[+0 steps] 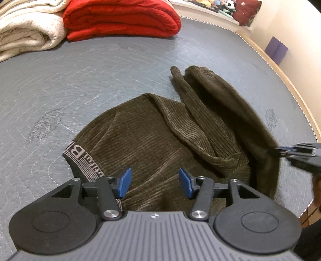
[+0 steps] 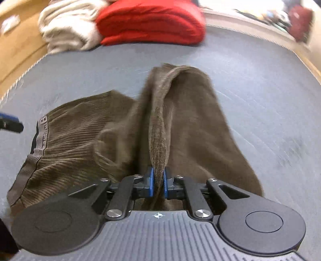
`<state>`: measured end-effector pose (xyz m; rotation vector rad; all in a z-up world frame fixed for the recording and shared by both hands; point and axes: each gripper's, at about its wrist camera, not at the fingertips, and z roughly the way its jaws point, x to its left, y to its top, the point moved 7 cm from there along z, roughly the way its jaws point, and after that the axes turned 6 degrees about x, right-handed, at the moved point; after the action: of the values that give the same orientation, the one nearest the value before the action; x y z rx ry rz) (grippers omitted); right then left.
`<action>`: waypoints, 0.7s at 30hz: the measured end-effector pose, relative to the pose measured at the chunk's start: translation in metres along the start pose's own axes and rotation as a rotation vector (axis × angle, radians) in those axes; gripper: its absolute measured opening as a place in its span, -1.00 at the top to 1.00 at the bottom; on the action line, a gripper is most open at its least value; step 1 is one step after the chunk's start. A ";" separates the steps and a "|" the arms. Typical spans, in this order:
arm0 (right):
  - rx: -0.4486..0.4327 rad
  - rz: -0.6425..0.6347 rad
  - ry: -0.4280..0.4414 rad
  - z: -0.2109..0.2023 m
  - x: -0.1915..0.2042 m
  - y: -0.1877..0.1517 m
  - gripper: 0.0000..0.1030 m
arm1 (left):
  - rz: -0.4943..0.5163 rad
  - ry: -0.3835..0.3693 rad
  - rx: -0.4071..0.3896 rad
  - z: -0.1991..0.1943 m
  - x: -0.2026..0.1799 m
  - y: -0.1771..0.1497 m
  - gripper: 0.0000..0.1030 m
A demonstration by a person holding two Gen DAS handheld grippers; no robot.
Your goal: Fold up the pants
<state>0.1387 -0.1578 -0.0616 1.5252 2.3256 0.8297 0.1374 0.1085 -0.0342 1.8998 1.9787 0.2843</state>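
On the grey quilted bed (image 1: 100, 84), brown corduroy pants (image 1: 152, 136) lying crumpled, lettered waistband (image 1: 80, 158) legible only from left wrist, left tongs (image 1: 154, 181) spread apart over it gripping nothing, right wrist alone showing right tongs (image 2: 158, 179) pinched onto a raised fold, red blanket (image 1: 120, 18) behind.

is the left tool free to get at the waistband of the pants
Probably yes: the left tool hangs open over the pants, the waistband lies bare beside it, nothing between.

Shelf toys (image 1: 216, 5) too small, blurred
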 end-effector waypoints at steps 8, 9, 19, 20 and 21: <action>0.226 0.238 -0.064 -0.031 -0.132 -0.093 0.87 | 0.059 0.006 0.013 0.008 -0.024 -0.006 -0.14; 0.288 0.252 -0.090 -0.029 -0.145 -0.112 0.87 | 0.067 0.008 0.015 0.008 -0.026 -0.007 -0.14; 0.188 0.313 -0.115 -0.056 -0.176 -0.127 0.75 | 0.122 0.024 0.033 0.020 -0.042 -0.008 -0.20; 0.165 0.316 -0.128 -0.056 -0.177 -0.121 0.73 | 0.124 0.022 0.034 0.021 -0.044 -0.007 -0.20; 0.144 0.316 -0.147 -0.055 -0.175 -0.112 0.71 | 0.125 0.020 0.035 0.022 -0.046 -0.007 -0.21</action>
<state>0.1010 -0.3664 -0.1001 1.9781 2.1108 0.6007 0.1403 0.0602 -0.0507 2.0545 1.8920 0.3067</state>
